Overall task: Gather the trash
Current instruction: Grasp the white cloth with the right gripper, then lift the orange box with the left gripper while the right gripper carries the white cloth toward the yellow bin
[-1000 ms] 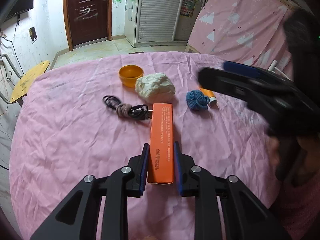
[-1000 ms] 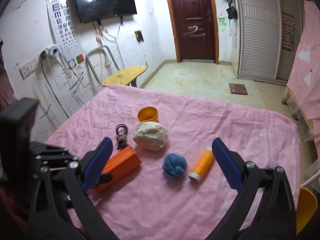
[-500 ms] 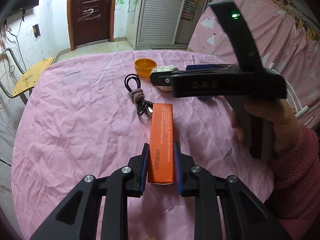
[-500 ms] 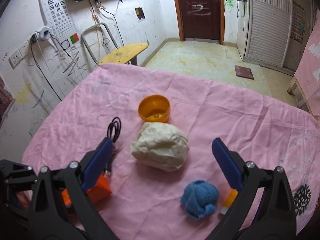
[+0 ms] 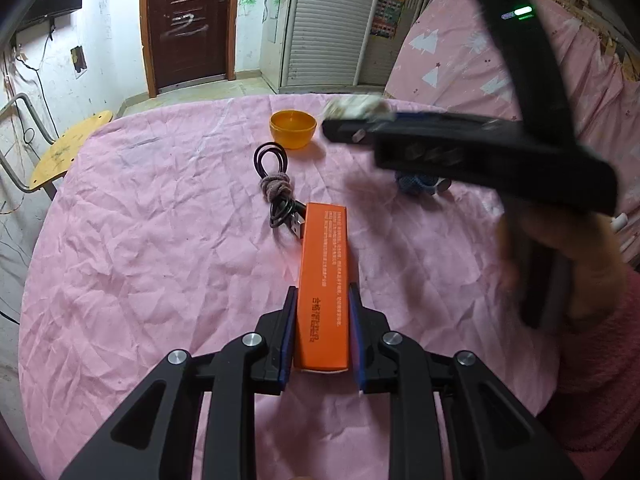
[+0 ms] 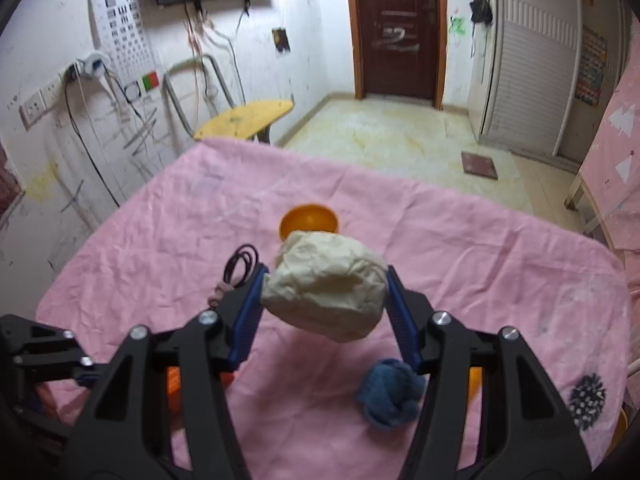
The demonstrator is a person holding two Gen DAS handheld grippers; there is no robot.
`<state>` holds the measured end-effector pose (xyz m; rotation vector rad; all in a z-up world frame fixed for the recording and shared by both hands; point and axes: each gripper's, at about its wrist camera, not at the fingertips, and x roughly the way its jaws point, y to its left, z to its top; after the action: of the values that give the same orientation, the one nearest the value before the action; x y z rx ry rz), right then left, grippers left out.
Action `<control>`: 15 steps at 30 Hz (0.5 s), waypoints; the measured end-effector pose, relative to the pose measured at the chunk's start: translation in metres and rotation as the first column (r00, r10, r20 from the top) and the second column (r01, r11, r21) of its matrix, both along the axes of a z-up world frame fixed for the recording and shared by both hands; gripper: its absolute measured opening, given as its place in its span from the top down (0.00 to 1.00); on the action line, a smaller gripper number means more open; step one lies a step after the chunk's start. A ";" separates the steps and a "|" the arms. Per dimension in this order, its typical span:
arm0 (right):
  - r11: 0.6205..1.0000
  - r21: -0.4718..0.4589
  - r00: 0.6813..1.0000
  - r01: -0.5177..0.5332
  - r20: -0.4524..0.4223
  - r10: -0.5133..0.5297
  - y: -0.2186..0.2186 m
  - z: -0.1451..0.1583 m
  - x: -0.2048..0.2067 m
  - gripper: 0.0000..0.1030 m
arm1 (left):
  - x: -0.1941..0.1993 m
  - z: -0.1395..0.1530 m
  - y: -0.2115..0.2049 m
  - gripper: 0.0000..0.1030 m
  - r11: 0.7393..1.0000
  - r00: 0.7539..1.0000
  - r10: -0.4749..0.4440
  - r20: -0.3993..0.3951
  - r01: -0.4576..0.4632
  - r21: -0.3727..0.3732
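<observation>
My right gripper (image 6: 325,304) is shut on a crumpled cream paper ball (image 6: 326,286) and holds it above the pink cloth, just short of the orange bowl (image 6: 309,220). From the left wrist view the ball (image 5: 354,107) shows at that gripper's tip, right of the bowl (image 5: 293,128). My left gripper (image 5: 322,332) is shut on a long orange box (image 5: 325,280) lying low over the cloth. A blue yarn ball (image 6: 390,394) lies below the right gripper.
A coiled black cable (image 5: 276,184) lies between box and bowl. An orange tube (image 6: 474,384) is partly hidden behind the right finger. The round table wears a pink cloth (image 5: 140,220). A yellow chair (image 6: 244,120) stands beyond its far edge.
My right gripper moved forward, closed on the paper ball and lifted it off the cloth towards the orange bowl. My left gripper kept hold of the orange box.
</observation>
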<state>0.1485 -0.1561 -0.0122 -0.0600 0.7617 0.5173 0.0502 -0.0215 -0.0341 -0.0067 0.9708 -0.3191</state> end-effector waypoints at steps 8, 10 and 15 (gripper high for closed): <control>0.994 0.100 0.998 0.040 0.043 -0.045 -0.043 0.018 -0.018 0.46 | 0.001 0.001 -0.006 0.84 1.000 1.000 0.025 0.017 -0.026 0.013; 0.990 0.126 0.997 0.057 0.048 -0.064 -0.057 0.021 -0.021 0.46 | -0.001 0.005 -0.008 0.84 1.000 1.000 0.020 0.023 -0.019 -0.002; 0.977 0.186 0.991 0.102 0.066 -0.116 -0.091 0.025 -0.030 0.46 | -0.007 0.021 -0.016 0.84 0.999 0.998 -0.002 0.062 0.005 -0.038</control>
<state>0.1181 -0.2466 0.0128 0.1316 0.6366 0.4758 0.0436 -0.0371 -0.0127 -0.0302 0.9035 -0.3394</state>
